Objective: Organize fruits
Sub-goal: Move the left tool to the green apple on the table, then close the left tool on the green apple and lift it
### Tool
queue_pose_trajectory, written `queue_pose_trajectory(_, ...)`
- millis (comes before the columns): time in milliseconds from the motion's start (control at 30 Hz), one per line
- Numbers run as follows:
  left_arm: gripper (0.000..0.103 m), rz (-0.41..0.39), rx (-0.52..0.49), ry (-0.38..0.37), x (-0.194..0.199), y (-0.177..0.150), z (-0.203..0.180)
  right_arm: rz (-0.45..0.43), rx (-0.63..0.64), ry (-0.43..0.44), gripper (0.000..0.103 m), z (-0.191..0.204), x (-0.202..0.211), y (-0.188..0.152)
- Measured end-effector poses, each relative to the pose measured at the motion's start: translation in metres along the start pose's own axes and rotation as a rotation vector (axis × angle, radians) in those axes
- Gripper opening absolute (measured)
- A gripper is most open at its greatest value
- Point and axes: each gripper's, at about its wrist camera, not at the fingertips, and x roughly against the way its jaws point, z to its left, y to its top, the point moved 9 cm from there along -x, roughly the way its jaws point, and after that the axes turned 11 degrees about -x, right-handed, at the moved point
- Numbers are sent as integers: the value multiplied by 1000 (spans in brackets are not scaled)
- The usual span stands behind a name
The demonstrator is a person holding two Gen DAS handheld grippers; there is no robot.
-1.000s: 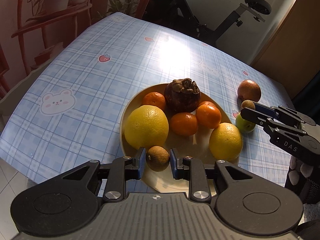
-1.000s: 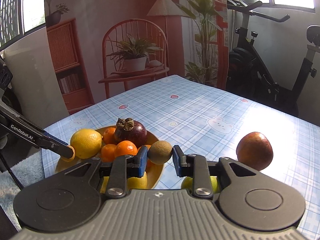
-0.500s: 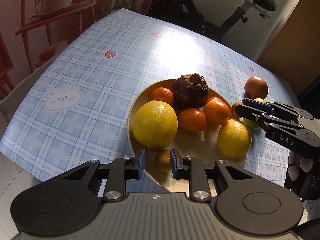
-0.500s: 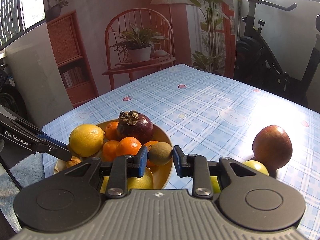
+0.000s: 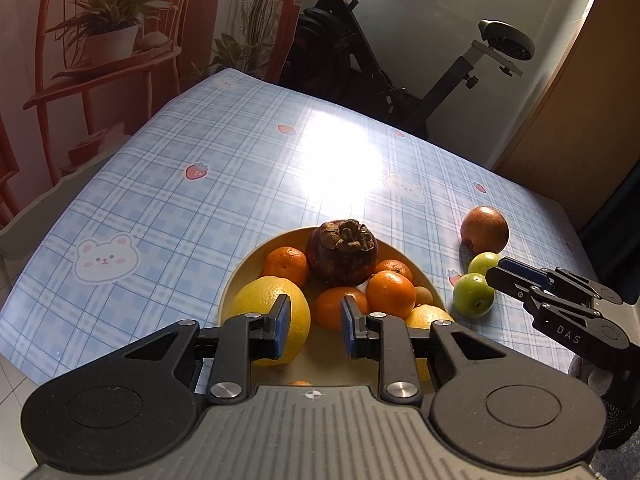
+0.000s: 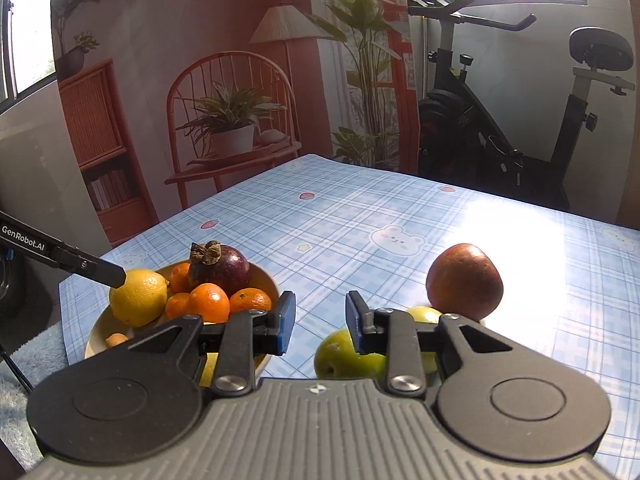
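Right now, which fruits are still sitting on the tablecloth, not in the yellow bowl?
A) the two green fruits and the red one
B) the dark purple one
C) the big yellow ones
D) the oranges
A: the two green fruits and the red fruit lie on the tablecloth beside the bowl.
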Motion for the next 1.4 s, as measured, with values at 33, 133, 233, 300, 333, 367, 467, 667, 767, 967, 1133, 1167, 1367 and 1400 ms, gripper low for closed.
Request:
queue_pose_trajectory(33, 29, -3, -11, -3, -2, 4, -4, -5, -11, -13, 31, -6, 4, 0)
queue_pose_trajectory(133, 29, -11, -47, -17, -9, 16, -19, -12, -24, -43, 31, -18, 12, -3)
queue_pose_trajectory(233, 29, -10, -73, -43, -20, 28, -36, -3, -32, -58, 34, -25, 18, -11)
queue_pose_trajectory(300, 29, -3, -91, -68, -28, 34, -49, 7, -28, -65, 36, -27, 20, -17)
queue_pose_trajectory(333, 30, 2, -101, -78, -32, 36, -55, 12, -27, -67, 39, -28, 20, -19)
queue_pose_trajectory(367, 30, 7, -110, -89, -37, 38, -61, 20, -26, -68, 42, -28, 19, -23)
queue_pose_trajectory(467, 30, 31, -132, -122, -53, 43, -79, 46, -26, -58, 45, -26, 16, -32)
queue_pose_trajectory(667, 30, 96, -128, -200, -80, 46, -107, 97, -8, -38, 46, -20, 1, -47)
queue_pose_trajectory(767, 30, 123, -115, -227, -91, 49, -117, 115, 9, -34, 46, -18, -5, -51)
queue_pose_trajectory(967, 30, 151, -95, -266, -105, 50, -130, 121, 19, -25, 46, -15, -16, -51)
queue_pose_trajectory(1133, 34, 176, -93, -290, -113, 47, -138, 119, -3, -17, 46, -17, -22, -48)
queue_pose_trajectory(1167, 36, 178, -93, -293, -114, 47, -140, 119, -11, -13, 46, -18, -22, -47)
queue_pose_trajectory(1367, 40, 190, -107, -276, -125, 44, -144, 119, -23, -3, 47, -19, -26, -43)
queue_pose_trajectory(1400, 40, 194, -104, -277, -126, 42, -144, 119, -17, -5, 48, -18, -27, -43)
